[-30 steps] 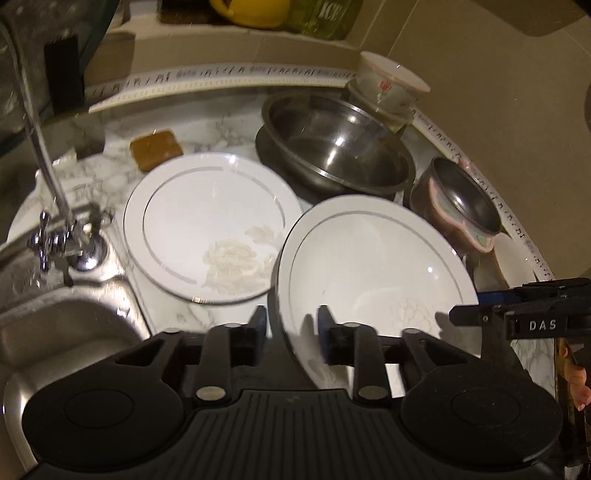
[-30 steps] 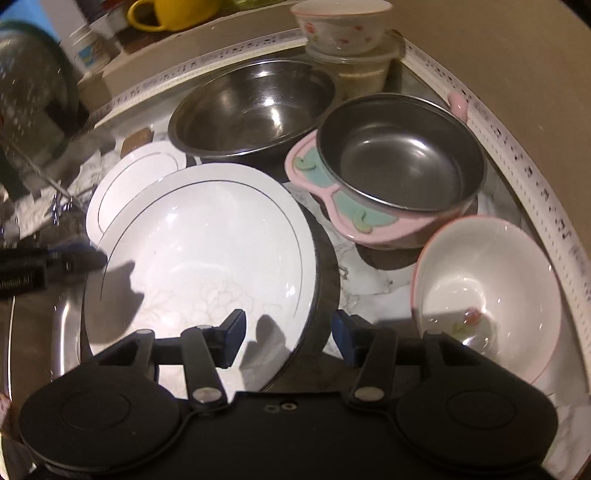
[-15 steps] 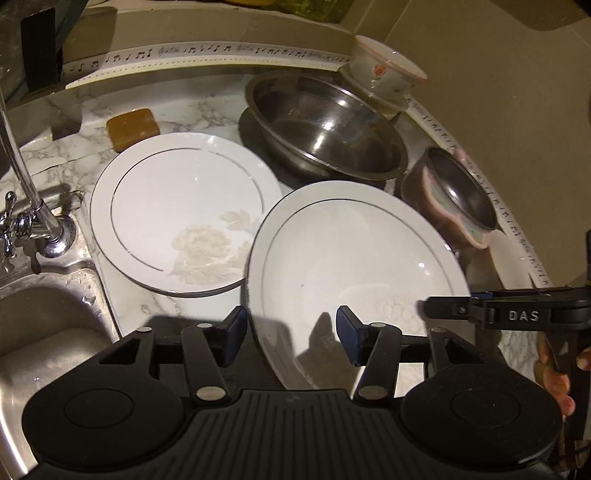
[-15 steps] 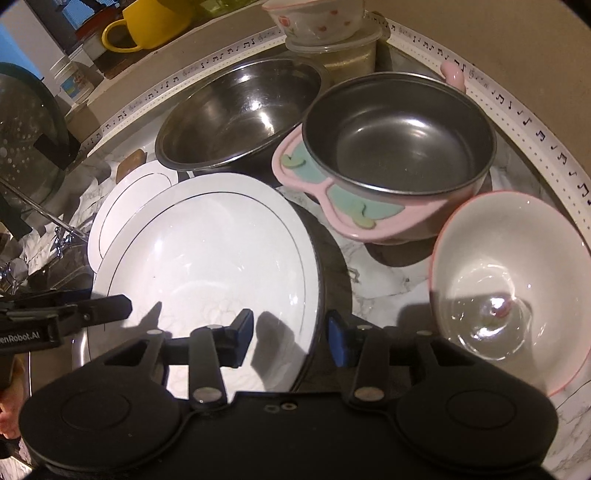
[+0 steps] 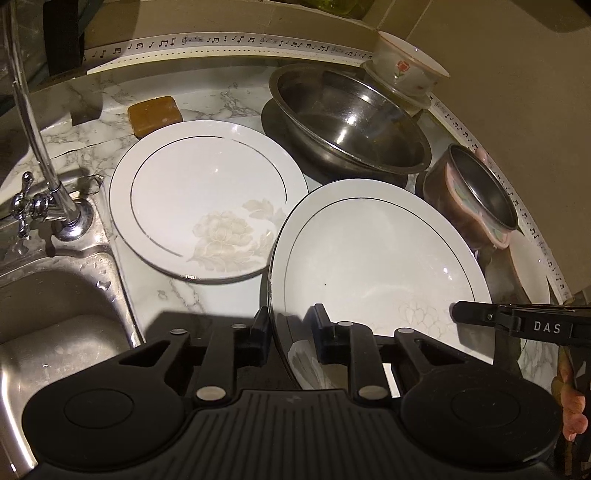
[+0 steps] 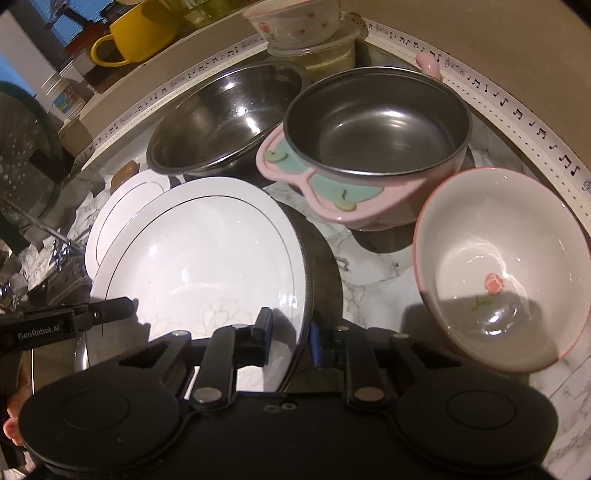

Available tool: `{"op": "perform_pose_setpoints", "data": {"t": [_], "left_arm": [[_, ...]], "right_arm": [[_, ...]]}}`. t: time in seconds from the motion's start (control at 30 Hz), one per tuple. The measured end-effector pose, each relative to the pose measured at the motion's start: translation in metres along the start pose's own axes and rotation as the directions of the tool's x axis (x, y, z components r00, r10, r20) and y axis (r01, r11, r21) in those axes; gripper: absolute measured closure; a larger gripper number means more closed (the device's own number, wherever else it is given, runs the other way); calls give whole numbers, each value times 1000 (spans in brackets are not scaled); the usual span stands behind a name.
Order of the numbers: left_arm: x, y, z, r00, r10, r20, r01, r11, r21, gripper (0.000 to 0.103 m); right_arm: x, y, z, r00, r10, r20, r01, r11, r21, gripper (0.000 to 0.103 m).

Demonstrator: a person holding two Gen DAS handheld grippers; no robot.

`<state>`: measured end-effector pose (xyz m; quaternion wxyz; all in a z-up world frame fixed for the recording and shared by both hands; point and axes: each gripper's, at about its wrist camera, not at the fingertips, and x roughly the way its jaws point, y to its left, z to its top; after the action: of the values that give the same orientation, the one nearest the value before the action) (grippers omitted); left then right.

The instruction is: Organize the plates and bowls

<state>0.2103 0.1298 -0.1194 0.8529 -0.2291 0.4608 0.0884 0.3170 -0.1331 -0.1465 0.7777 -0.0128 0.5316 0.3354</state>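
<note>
A white plate (image 5: 376, 254) with a silver ring is held tilted above the counter by both grippers. My left gripper (image 5: 290, 332) is shut on its left rim. My right gripper (image 6: 290, 338) is shut on its right rim (image 6: 207, 266). A second white plate (image 5: 199, 199) with a flower print lies flat on the marble counter to the left. A large steel bowl (image 5: 351, 118) sits behind. A steel bowl in a pink holder (image 6: 369, 147) and a white bowl with a rose (image 6: 495, 277) sit to the right.
A steel sink (image 5: 48, 321) and tap (image 5: 44, 195) are at the left. A brown soap bar (image 5: 155, 114) lies behind the flat plate. A small flowered bowl (image 6: 295, 22) stands on a plastic tub at the back. A yellow mug (image 6: 136, 33) is on the ledge.
Both grippers have closed on the tilted plate's opposite rims. The left gripper opened and re-gripped. The plate has lifted and shifted slightly right of the flat plate.
</note>
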Motion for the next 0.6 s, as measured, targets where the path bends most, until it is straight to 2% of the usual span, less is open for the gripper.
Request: {"op": "perform_pose_setpoints", "data": {"t": [0.27,0.6], "left_arm": [[-17,-7,-25,1000,-6,0,6,1000,23,82],[-36,-32,-65,998,-53,-19,54,997,59,82]], "right_arm": [[-19,5,-24,1000,-17,14,18,998,-58,83],[-51,-4,-63,999,-36,25,37,999,-40,83]]}}
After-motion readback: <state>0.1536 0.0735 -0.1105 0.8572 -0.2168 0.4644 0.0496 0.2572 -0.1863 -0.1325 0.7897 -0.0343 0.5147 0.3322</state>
